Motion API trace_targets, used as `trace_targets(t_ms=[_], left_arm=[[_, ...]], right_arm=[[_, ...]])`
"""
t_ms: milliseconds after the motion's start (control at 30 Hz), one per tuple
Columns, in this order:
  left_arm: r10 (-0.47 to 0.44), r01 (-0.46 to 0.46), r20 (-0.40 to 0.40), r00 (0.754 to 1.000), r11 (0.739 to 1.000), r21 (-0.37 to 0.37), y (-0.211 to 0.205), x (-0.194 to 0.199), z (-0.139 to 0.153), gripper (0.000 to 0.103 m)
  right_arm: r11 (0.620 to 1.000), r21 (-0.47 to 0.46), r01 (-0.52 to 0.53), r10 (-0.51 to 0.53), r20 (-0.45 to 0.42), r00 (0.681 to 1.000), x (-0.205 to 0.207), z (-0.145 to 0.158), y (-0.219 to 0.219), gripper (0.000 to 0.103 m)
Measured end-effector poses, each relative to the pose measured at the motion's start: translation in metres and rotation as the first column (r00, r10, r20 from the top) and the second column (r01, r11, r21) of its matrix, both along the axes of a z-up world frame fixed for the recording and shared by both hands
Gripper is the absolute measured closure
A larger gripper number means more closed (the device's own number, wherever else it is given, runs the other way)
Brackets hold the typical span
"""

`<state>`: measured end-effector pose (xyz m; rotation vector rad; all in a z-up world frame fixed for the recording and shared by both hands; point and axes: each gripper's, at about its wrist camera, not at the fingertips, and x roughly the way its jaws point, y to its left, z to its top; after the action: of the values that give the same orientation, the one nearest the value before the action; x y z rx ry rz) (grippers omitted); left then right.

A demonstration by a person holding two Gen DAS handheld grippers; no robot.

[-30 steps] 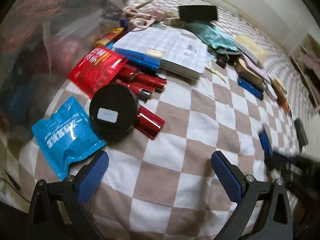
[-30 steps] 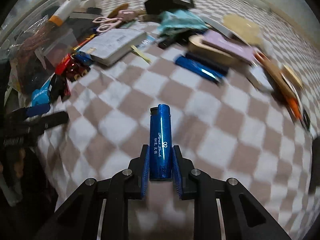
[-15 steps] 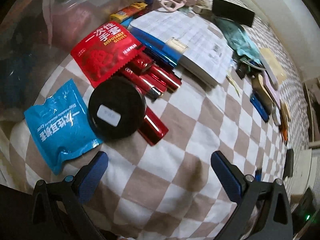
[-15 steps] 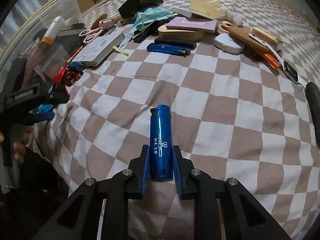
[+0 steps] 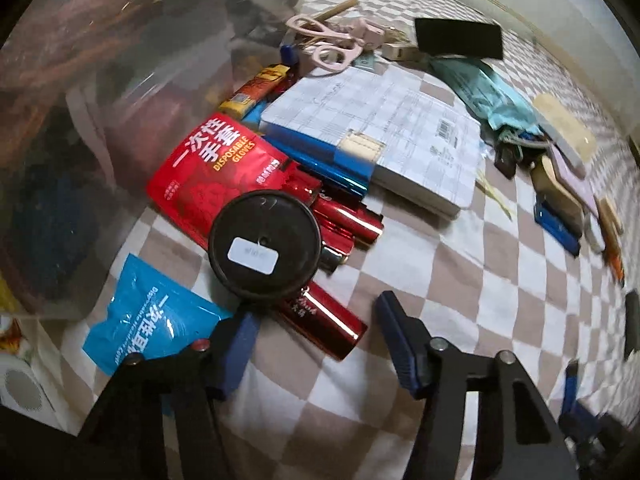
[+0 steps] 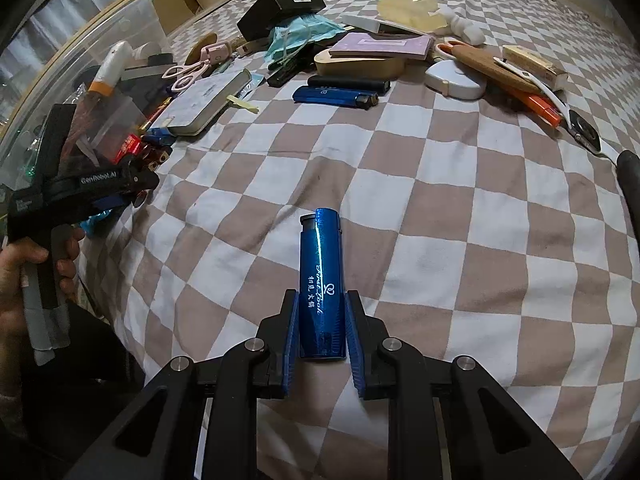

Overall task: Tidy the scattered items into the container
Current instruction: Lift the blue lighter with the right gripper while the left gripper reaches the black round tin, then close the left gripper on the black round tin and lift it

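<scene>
Plainly the tidying is only part done: the clear plastic container [image 6: 132,16] at the bed's edge already holds a jumble of things, yet most of the clutter lies spread over the checked bedcover [image 6: 460,200].

The right hand-held gripper [image 6: 322,332] is clamped narrow on a blue lighter [image 6: 320,276], carried above the cover and not yet in the container. The left hand-held gripper [image 5: 316,344] is closing; a red lighter [image 5: 324,320] lies between its jaws, and whether the pads already press it I cannot tell.

Left to gather near the container: a black round lid [image 5: 264,248] lying over the red lighters, a red glove packet [image 5: 216,176], a blue packet [image 5: 148,320], a notebook [image 5: 392,136] and pink scissors [image 5: 324,40]. Farther off sit a black box [image 6: 280,8], a teal mask packet [image 6: 304,36], two more lighters [image 6: 336,96], a white tape measure [image 6: 456,80] and an orange-handled cutter [image 6: 540,104].

The black round lid overlaps the red lighter's far end and may drag along as it lifts.
</scene>
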<state>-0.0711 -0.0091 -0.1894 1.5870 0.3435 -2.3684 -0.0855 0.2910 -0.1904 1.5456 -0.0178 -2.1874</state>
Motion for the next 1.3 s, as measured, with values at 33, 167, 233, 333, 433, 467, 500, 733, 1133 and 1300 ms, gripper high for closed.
trace_targets(t_ms=[33,167,233,333,433,467,500,733,1133,1300], left_arm=[[-0.018,0.018,0.0,1.0,1.0,-0.01,0.001,0.002,0.0,0.047],[-0.078,0.078,-0.002,0.997,0.997,-0.03,0.003,0.008,0.001,0.052],[-0.101,0.101,-0.002,0.995,0.995,-0.026,0.004,0.01,0.002,0.055],[-0.139,0.139,-0.01,0.99,0.99,-0.015,0.007,0.01,0.002,0.068],[-0.148,0.148,-0.016,0.989,0.989,-0.01,0.01,0.008,0.001,0.075],[-0.127,0.127,-0.018,0.992,0.992,0.009,0.007,0.009,0.001,0.075],[-0.111,0.112,-0.02,0.994,0.993,0.026,0.006,0.003,-0.001,0.075],[-0.086,0.09,-0.053,0.995,0.993,0.082,0.004,-0.001,0.004,0.034],[-0.132,0.112,-0.093,0.987,0.974,-0.195,0.01,-0.03,0.004,0.043],[-0.199,0.173,-0.094,0.975,0.957,-0.231,0.018,-0.028,0.006,0.053]], right_arm=[[1.0,-0.001,-0.001,0.001,0.0,1.0,0.0,0.0,0.0,0.08],[1.0,-0.003,-0.002,0.002,-0.003,1.0,0.0,0.0,0.001,0.08],[1.0,-0.002,-0.002,0.002,-0.005,1.0,0.001,0.0,0.001,0.08],[1.0,0.0,-0.001,0.001,-0.007,1.0,0.002,0.0,0.002,0.08],[1.0,0.004,0.0,0.0,-0.009,1.0,0.002,0.0,0.002,0.08],[1.0,0.006,0.0,0.0,-0.01,1.0,0.002,0.001,0.001,0.08],[1.0,0.008,0.0,0.0,-0.01,1.0,0.003,0.001,0.001,0.08],[1.0,0.012,0.002,-0.002,-0.009,1.0,0.003,0.0,0.0,0.08],[0.999,0.048,0.0,0.003,-0.065,0.998,0.008,-0.001,-0.007,0.08],[0.994,0.107,-0.006,0.023,-0.152,0.988,0.018,0.0,-0.017,0.08]])
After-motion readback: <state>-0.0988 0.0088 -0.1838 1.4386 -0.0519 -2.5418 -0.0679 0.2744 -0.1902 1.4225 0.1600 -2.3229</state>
